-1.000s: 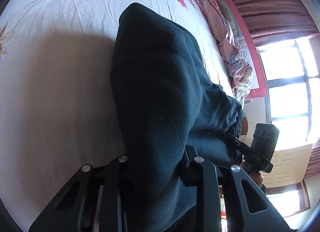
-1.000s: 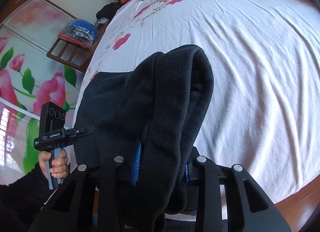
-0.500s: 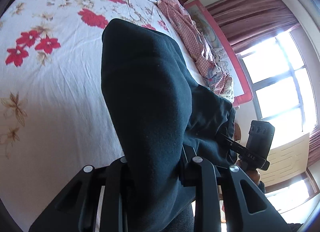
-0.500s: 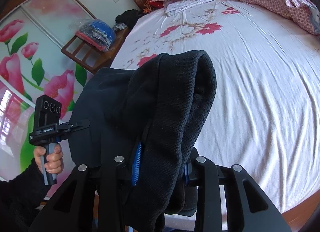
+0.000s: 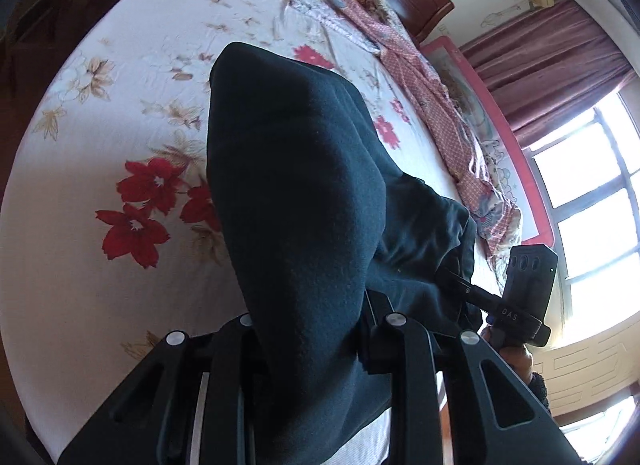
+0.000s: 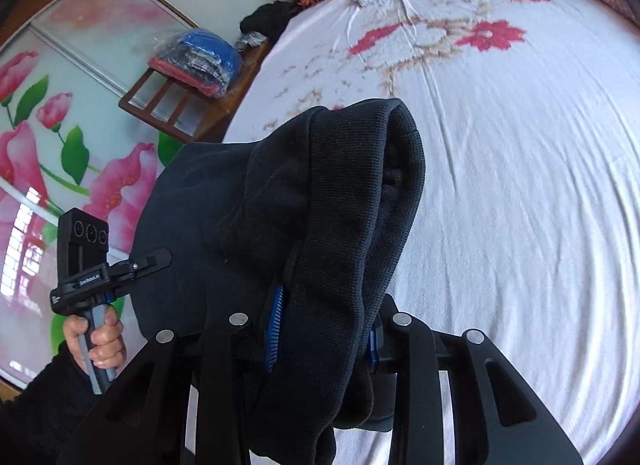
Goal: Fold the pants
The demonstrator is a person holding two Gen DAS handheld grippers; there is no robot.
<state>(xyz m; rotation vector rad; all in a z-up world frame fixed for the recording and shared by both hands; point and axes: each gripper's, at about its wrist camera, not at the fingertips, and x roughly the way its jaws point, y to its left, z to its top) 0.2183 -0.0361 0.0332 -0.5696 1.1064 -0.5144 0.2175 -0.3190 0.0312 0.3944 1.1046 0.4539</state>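
Two grippers, both pinching dark pants. Left gripper [image 5: 308,329] clamped on thick fold of pants [image 5: 296,185]; right gripper [image 6: 320,329] clamped on ribbed hem. Pants lifted between them, over near edge of floral bedsheet [image 5: 80,285]. Far right: pink checked blanket [image 5: 420,85], window [image 5: 592,201].
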